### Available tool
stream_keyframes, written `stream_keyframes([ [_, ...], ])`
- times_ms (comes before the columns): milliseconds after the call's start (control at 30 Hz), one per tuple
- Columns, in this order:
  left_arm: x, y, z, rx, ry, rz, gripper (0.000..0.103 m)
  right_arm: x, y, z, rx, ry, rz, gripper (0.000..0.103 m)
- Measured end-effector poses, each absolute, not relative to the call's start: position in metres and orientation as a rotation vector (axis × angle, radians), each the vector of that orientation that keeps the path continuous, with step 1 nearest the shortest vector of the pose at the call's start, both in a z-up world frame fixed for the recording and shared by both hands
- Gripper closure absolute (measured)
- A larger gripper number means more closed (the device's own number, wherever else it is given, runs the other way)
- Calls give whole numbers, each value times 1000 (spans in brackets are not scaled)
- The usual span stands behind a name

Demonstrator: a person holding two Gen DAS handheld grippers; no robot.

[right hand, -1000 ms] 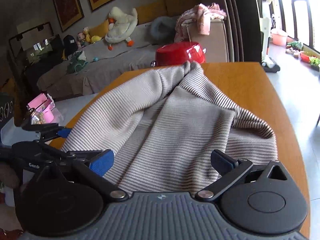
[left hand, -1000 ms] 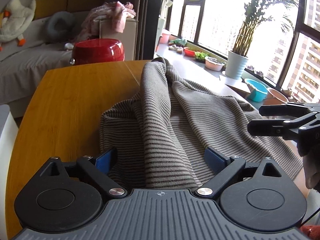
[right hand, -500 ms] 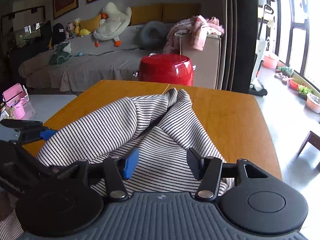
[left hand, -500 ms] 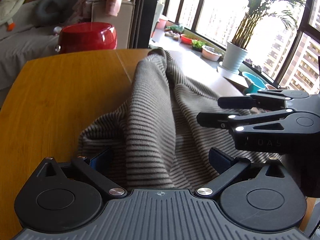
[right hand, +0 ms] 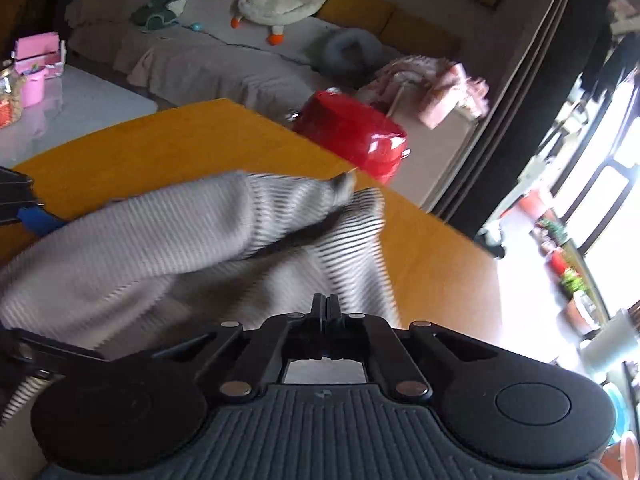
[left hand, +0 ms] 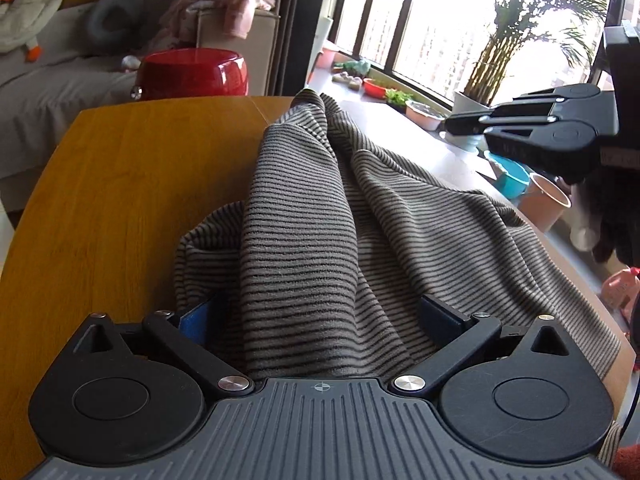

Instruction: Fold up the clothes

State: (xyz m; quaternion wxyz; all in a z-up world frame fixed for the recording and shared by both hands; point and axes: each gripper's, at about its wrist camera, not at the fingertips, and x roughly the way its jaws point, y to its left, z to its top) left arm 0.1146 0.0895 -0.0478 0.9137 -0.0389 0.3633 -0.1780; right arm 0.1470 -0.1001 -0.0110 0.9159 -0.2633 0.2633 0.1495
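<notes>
A grey striped garment (left hand: pixel 360 216) lies bunched on the wooden table (left hand: pixel 132 184). My left gripper (left hand: pixel 316 312) is open, its blue-padded fingers wide apart on either side of a raised fold at the near edge. My right gripper (right hand: pixel 327 304) has its jaws pressed together over the garment (right hand: pixel 168 240); whether cloth is pinched between them is hidden. In the left wrist view it (left hand: pixel 472 126) hangs raised at the right, above the cloth, seen from the side.
A red stool (left hand: pixel 192 72) stands beyond the table's far edge, with a sofa (right hand: pixel 192 60) and plush toys behind. A window sill with a potted plant (left hand: pixel 476 96) and bowls runs along the right. The left gripper's blue pad (right hand: pixel 38 216) shows at far left.
My right gripper has shut and lifted up and to the right, tilting. The cloth is blurred with motion in its view. My left gripper has stayed open around the fold.
</notes>
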Motion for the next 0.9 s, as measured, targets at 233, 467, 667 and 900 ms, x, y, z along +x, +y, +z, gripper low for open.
stream_keyframes([
  [233, 115, 99, -43, -171, 771, -356, 0, 196, -161, 40, -176, 611, 302, 97],
  [467, 102, 124, -24, -267, 797, -336, 2, 131, -104, -2, -222, 709, 543, 56],
  [667, 99, 109, -16, -186, 752, -300, 2, 26, -112, -8, -443, 745, 808, 56],
  [900, 96, 91, -17, -170, 754, -304, 1, -43, -124, -14, -536, 854, 935, 55],
])
